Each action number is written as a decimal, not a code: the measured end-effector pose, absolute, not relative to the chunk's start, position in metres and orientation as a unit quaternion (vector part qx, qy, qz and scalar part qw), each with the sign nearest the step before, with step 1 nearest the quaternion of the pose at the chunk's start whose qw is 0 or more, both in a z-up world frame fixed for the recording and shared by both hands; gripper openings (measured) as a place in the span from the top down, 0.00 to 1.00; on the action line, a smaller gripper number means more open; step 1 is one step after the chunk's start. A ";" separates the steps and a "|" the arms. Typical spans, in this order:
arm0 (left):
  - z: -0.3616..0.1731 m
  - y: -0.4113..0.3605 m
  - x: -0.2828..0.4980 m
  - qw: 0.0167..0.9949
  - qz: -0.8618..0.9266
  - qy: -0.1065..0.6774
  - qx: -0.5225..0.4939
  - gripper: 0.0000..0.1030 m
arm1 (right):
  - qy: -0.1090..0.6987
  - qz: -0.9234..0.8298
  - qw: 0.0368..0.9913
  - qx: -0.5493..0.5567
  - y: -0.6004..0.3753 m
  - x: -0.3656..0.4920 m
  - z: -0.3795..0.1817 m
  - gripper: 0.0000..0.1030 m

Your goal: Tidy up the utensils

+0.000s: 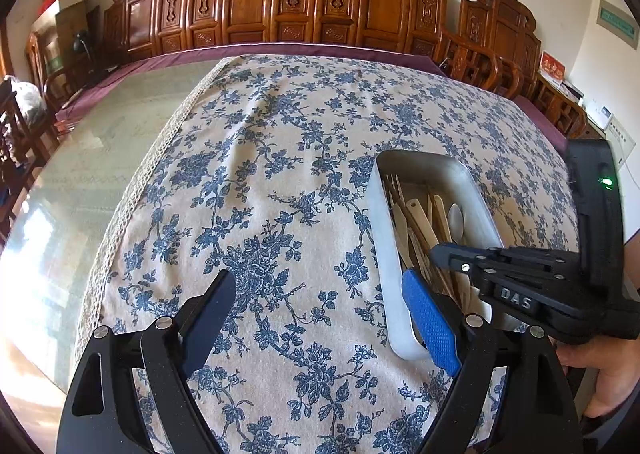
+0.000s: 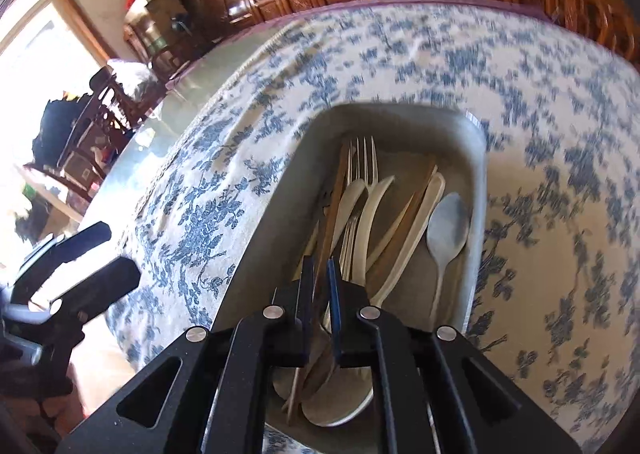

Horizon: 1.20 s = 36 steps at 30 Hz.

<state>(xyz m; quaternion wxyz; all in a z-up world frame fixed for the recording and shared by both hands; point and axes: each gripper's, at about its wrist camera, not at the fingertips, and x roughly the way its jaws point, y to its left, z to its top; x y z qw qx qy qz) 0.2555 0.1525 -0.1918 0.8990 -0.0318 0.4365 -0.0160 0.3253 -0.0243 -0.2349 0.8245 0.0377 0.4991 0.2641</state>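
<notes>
From the left wrist, the left gripper (image 1: 320, 318) hangs wide and empty over the cloth (image 1: 280, 174), its blue pad just beside the near wall of the metal tray (image 1: 380, 254), so a careless sweep could, I judge, knock the tray askew, while the right gripper (image 1: 436, 252) reaches into it among the utensils (image 1: 424, 222). From the right wrist, the right gripper (image 2: 319, 278) stands nearly closed around a brown stick (image 2: 330, 214), though whether the pads press it I cannot tell, and the tray (image 2: 478, 174) holds a fork (image 2: 366, 158), pale spoons (image 2: 372, 210) and a grey spoon (image 2: 448, 226) piled crosswise; lifting one could drag its neighbours out
</notes>
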 end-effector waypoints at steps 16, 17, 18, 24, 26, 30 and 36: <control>-0.177 0.123 0.245 0.907 -0.037 0.419 -0.014 0.21 | 0.391 0.227 0.892 -0.026 -0.098 0.276 -0.180 0.56; -0.175 0.120 0.243 0.908 -0.040 0.416 -0.013 0.21 | 0.385 0.223 0.895 -0.026 -0.104 0.272 -0.176 0.55; -0.173 0.117 0.242 0.909 -0.042 0.414 -0.012 0.21 | 0.382 0.220 0.897 -0.025 -0.107 0.270 -0.173 0.51; -0.163 0.095 0.232 0.914 -0.050 0.403 -0.008 0.18 | 0.355 0.189 0.915 -0.029 -0.140 0.242 -0.155 0.23; -0.160 0.087 0.229 0.915 -0.052 0.400 -0.010 0.18 | 0.349 0.175 0.920 -0.030 -0.150 0.235 -0.152 0.12; -0.155 0.071 0.220 0.916 -0.059 0.396 -0.012 0.14 | 0.343 0.151 0.927 -0.024 -0.173 0.220 -0.146 0.03; -0.141 0.045 0.203 0.919 -0.070 0.388 -0.004 0.08 | 0.339 0.123 0.933 -0.006 -0.206 0.196 -0.136 0.03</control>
